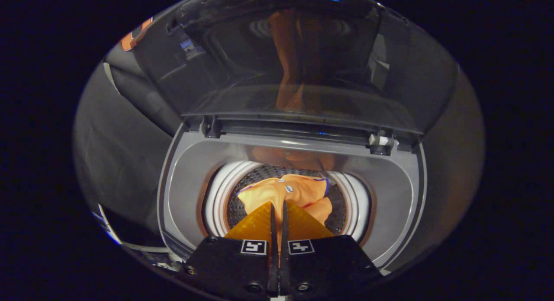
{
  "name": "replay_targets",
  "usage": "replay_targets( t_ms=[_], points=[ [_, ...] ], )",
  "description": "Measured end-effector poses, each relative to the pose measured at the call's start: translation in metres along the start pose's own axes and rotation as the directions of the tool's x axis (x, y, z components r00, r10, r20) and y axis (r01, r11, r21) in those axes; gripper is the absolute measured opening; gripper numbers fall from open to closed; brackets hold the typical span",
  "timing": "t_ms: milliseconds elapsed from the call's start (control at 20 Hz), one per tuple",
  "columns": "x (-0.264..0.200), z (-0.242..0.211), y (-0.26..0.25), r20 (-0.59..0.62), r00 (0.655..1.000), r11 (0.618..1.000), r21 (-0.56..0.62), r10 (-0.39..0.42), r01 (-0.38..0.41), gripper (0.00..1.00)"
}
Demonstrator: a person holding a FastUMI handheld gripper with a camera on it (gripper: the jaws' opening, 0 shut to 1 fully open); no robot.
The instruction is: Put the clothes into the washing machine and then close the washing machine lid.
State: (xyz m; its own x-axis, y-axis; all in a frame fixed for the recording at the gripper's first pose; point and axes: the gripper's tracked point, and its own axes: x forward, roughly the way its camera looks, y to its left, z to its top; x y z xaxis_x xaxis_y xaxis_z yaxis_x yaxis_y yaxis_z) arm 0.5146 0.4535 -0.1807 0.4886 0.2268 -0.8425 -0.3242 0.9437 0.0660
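I look down into a top-loading washing machine (190, 175) whose tinted see-through lid (298, 63) stands raised behind the opening. An orange garment (283, 189) with a small badge lies bunched in the perforated drum (336, 214), just ahead of my fingertips. My gripper (278, 203) hovers over the drum mouth with its fingers pressed nearly together. A thin strip of orange cloth shows in the slit between them, so they pinch a fold of the garment. The lower part of the garment is hidden behind my fingers.
A white ring (216, 201) lines the drum mouth inside the grey top panel. The lid's hinges (381, 143) sit along the back edge. The lid reflects the orange cloth. Dark cloth wall (117, 141) surrounds the machine.
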Motion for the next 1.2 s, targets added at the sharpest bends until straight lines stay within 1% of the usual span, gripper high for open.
replay_targets(
  t_ms=[500,550,600,750,1200],
  points=[
    [0.013,-0.009,0.002,-0.003,1.000,0.999,0.019,-0.025,0.025,0.05],
    [0.015,-0.013,0.003,-0.015,1.000,1.000,0.026,-0.017,0.018,0.05],
    [0.015,-0.012,0.004,-0.036,0.999,0.999,0.026,-0.021,0.022,0.29],
    [0.015,-0.020,0.001,-0.029,0.999,0.999,0.031,-0.025,0.026,1.00],
    [0.001,-0.016,0.000,-0.008,0.998,0.998,-0.024,-0.055,0.055,1.00]
  ],
)
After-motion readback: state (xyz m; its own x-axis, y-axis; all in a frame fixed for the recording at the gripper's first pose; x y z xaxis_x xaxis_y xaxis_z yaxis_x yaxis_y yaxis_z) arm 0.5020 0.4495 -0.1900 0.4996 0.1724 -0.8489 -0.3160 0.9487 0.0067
